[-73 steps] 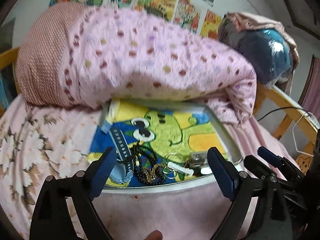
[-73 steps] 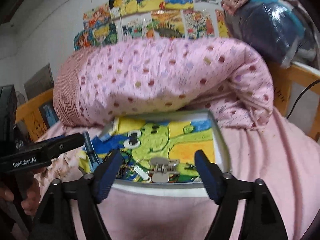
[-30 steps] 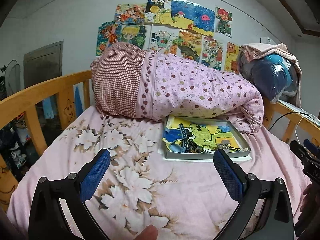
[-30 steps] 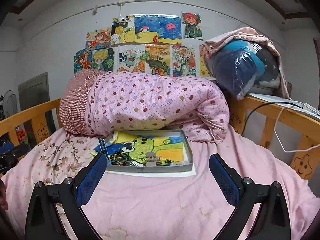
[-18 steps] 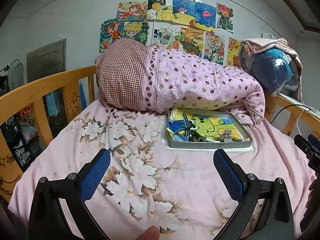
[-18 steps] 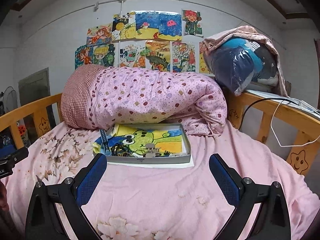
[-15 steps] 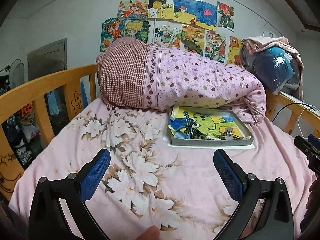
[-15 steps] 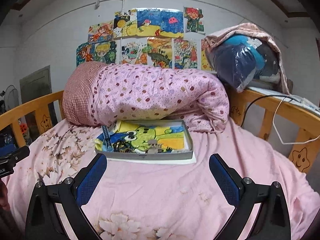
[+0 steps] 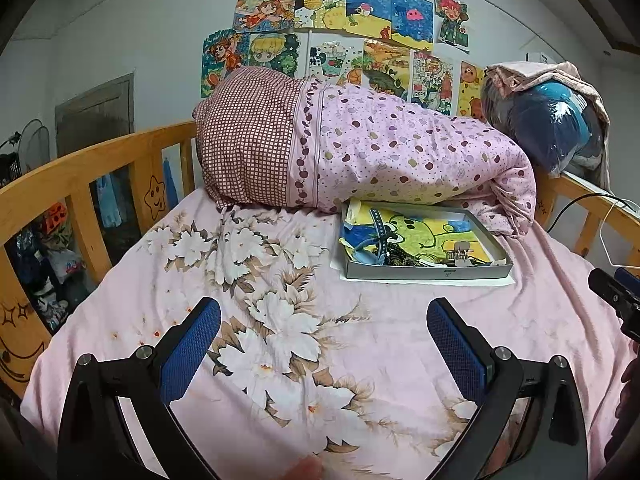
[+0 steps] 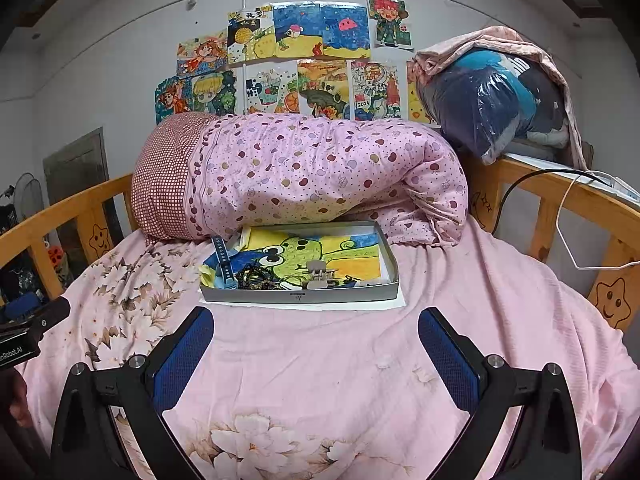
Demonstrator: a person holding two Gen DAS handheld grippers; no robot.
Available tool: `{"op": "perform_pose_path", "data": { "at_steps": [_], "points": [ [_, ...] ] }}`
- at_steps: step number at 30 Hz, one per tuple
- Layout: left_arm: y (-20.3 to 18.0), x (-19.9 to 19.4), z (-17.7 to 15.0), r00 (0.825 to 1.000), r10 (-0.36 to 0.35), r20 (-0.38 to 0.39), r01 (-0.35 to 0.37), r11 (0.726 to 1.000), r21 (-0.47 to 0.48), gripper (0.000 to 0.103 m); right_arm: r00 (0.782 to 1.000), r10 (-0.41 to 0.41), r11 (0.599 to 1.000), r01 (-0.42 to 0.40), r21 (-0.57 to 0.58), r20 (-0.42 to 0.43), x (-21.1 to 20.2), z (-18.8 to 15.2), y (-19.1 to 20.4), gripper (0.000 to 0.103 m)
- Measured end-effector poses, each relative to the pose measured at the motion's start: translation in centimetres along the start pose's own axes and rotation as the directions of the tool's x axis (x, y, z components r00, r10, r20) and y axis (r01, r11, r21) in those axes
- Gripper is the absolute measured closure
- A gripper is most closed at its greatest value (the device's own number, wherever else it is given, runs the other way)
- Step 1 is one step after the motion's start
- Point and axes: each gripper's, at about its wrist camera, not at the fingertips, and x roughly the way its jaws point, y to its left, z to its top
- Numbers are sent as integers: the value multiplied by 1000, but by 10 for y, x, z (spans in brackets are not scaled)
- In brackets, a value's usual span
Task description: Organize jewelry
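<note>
Left gripper (image 9: 323, 330): jaws spread wide, nothing between them, held above the pink floral bedsheet (image 9: 256, 320). Right gripper (image 10: 316, 338): jaws likewise wide apart and empty, over the plainer pink part of the sheet.

Grey tray (image 10: 300, 295): lies flat on the bed, well ahead of both pairs of jaws. In the right wrist view it sits straight ahead, centred between the blue pads (image 10: 182, 354). In the left wrist view it is ahead and off toward the right-hand jaw. A white sheet of paper (image 10: 304, 304) shows under its near edge. The tray floor carries a cartoon frog drawing (image 10: 304, 254).

Jewelry, all inside the tray, bunched along its near wall:
- blue watch strap (image 10: 222, 258), at the tray's left end, one end sticking up over the rim;
- dark beaded strand (image 10: 256, 276), just right of the strap;
- pale hair claw clip (image 10: 318, 274), near the middle;
- further small pieces right of the clip, too small to identify.

Beyond the tray: rolled pink dotted quilt (image 10: 320, 176), touching the tray's far edge. Children's drawings (image 10: 296, 60) on the wall behind. Wooden bed rails (image 9: 80, 176) on both sides.
</note>
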Motion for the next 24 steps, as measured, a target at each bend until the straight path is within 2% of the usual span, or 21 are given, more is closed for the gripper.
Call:
{"op": "perform_pose_path", "data": {
  "at_steps": [24],
  "points": [
    [-1,0,2,1000,-3,6,3,1000,3,2,1000,3,1000,-3,0,-1,0,0,-1,0]
  ]
}}
